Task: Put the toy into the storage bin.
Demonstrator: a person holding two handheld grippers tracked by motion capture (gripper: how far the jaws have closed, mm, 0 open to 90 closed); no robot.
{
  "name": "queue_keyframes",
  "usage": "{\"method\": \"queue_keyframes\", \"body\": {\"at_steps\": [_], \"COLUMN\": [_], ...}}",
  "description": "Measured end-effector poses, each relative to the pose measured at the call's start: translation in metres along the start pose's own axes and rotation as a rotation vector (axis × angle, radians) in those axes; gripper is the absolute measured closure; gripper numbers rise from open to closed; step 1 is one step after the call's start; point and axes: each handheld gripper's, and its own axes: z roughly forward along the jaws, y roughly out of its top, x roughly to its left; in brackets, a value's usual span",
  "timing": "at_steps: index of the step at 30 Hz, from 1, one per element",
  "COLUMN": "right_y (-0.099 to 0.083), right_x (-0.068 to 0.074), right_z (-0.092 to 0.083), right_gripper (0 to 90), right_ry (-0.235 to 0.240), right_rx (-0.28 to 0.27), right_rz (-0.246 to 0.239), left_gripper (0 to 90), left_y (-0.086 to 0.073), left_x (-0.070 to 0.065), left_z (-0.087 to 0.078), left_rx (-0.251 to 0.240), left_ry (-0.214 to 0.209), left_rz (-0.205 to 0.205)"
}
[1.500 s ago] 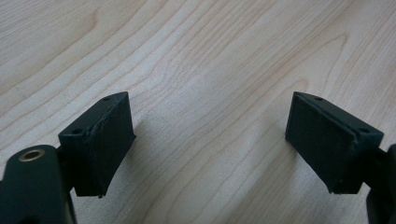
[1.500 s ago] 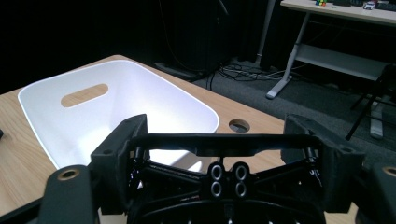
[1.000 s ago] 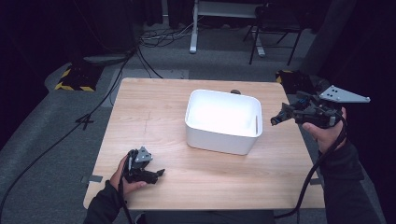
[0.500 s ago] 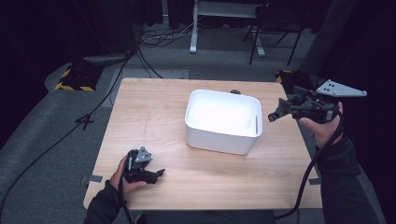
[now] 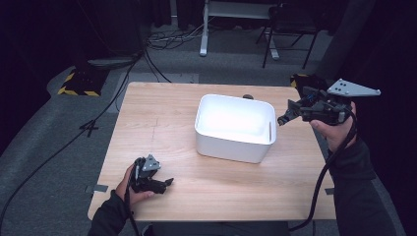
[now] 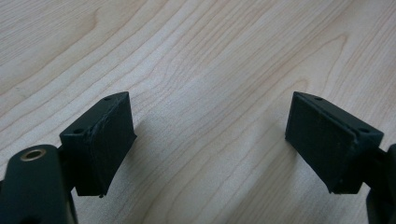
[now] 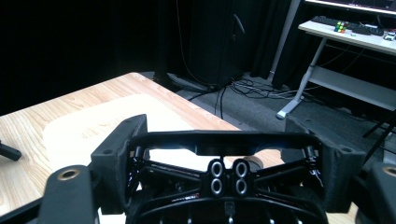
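Seemingly light, stiff and smooth-walled, the white bin (image 5: pixel 235 128) is best pinched on its rim at three o'clock. Right claw (image 5: pixel 283 119) hovers there, wide and empty; left claw (image 5: pixel 168 182) rests wide on the bench (image 5: pixel 162 123).

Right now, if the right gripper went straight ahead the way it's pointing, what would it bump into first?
Probably the white bin. In the high view the right gripper points at the bin's near wall, just beside its rim. How high it is held is unclear, so it might pass over the rim instead.

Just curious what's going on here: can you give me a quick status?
Left tool open, resting low on the table. Right tool open, held up beside the white tub, empty. Nothing in the way.
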Motion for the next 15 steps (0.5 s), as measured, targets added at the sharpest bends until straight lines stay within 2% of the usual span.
{"method": "queue_keyframes", "body": {"at_steps": [15], "right_y": [0.010], "right_x": [0.015], "right_z": [0.017], "right_gripper": [24.4], "right_ry": [0.054], "right_rx": [0.012], "right_rz": [-0.017], "left_gripper": [15.7], "left_y": [0.000], "left_x": [0.000], "left_z": [0.000], "left_rx": [0.000], "left_ry": [0.000], "left_rz": [0.000]}}
